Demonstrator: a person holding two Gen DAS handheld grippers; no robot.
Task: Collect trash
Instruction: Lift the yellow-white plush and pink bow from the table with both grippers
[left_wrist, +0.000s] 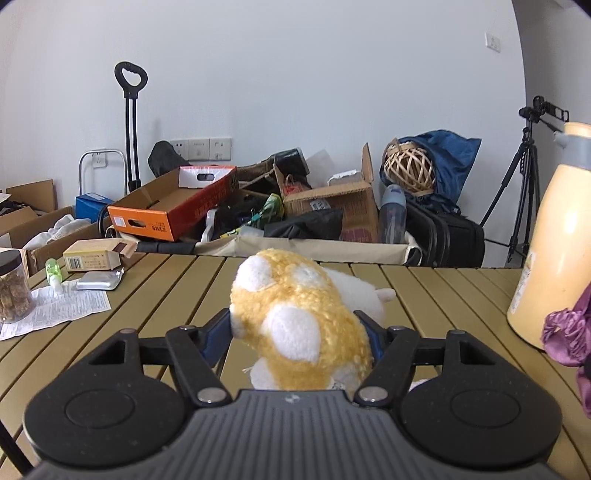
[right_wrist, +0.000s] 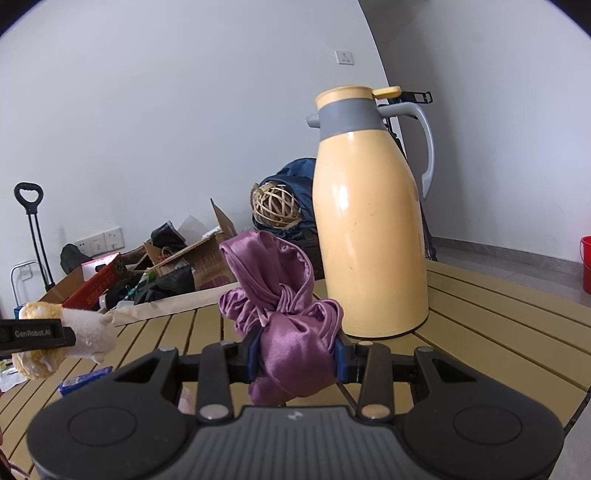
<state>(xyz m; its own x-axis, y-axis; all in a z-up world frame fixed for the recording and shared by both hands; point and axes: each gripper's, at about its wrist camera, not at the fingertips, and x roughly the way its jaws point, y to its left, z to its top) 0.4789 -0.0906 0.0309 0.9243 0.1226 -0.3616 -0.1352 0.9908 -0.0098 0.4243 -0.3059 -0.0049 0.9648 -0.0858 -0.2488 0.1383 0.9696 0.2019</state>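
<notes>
The left gripper (left_wrist: 299, 332) clamps a fluffy yellow-and-white plush toy (left_wrist: 295, 317) above the slatted wooden table (left_wrist: 166, 295). The right gripper (right_wrist: 297, 354) pinches a knotted purple satin cloth (right_wrist: 284, 314); a cream thermos jug (right_wrist: 369, 229) stands at one o'clock.

Plush toy (left_wrist: 295, 321), nubby yellow-and-white pile; purple cloth (right_wrist: 291, 332), glossy satin; thermos jug (right_wrist: 369, 236), smooth shiny cream shell, grey plastic collar; table (left_wrist: 424, 295), matt slats; grippers' bodies, matt black plastic.
</notes>
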